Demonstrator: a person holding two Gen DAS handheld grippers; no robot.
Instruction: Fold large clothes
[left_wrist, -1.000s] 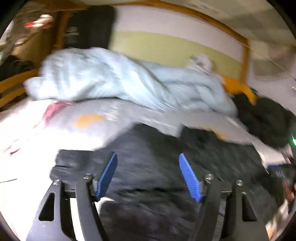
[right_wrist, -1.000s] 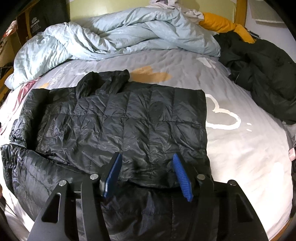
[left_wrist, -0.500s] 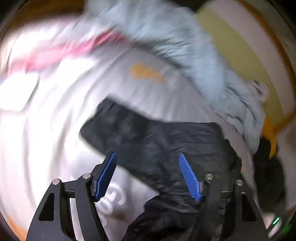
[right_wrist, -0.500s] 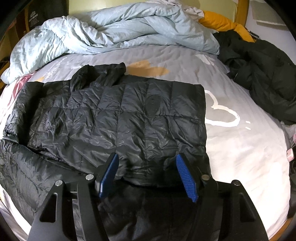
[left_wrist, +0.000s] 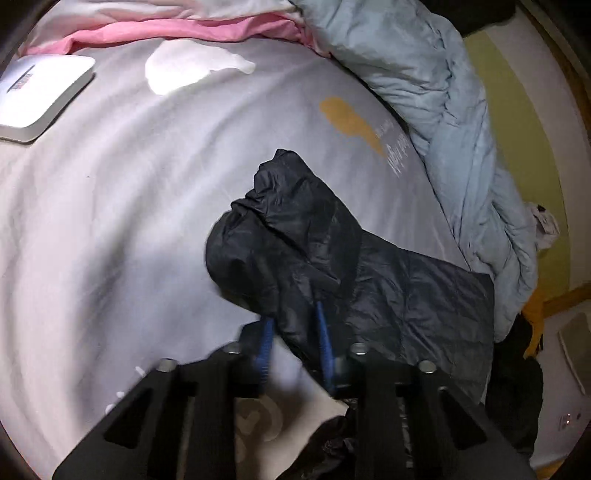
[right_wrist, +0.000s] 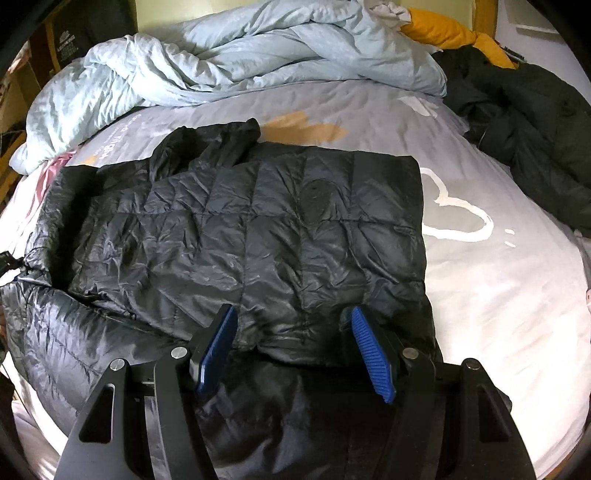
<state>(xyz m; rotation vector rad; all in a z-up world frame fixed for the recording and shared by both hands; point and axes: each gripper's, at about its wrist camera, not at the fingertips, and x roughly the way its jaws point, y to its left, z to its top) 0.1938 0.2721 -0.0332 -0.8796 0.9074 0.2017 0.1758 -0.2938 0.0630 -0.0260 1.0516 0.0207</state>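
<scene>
A black quilted puffer jacket (right_wrist: 258, 229) lies spread on the grey bed sheet (right_wrist: 498, 295), partly folded, its collar towards the far side. My right gripper (right_wrist: 291, 343) is open and empty, hovering over the jacket's near edge. In the left wrist view my left gripper (left_wrist: 293, 332) is shut on a bunched fold of the jacket (left_wrist: 295, 236), its blue fingers (left_wrist: 323, 339) pinching the fabric above the sheet (left_wrist: 129, 221). The jacket's body trails off to the right.
A light blue duvet (right_wrist: 229, 59) is heaped along the far side of the bed. A second dark coat (right_wrist: 528, 122) and an orange cloth (right_wrist: 450, 33) lie at the right. A white flat device (left_wrist: 37, 96) and pink fabric (left_wrist: 166, 29) lie at the left.
My left gripper swung down towards the jacket's left side and closed on a fold of it; it was open before. My right gripper stayed open and barely moved.
</scene>
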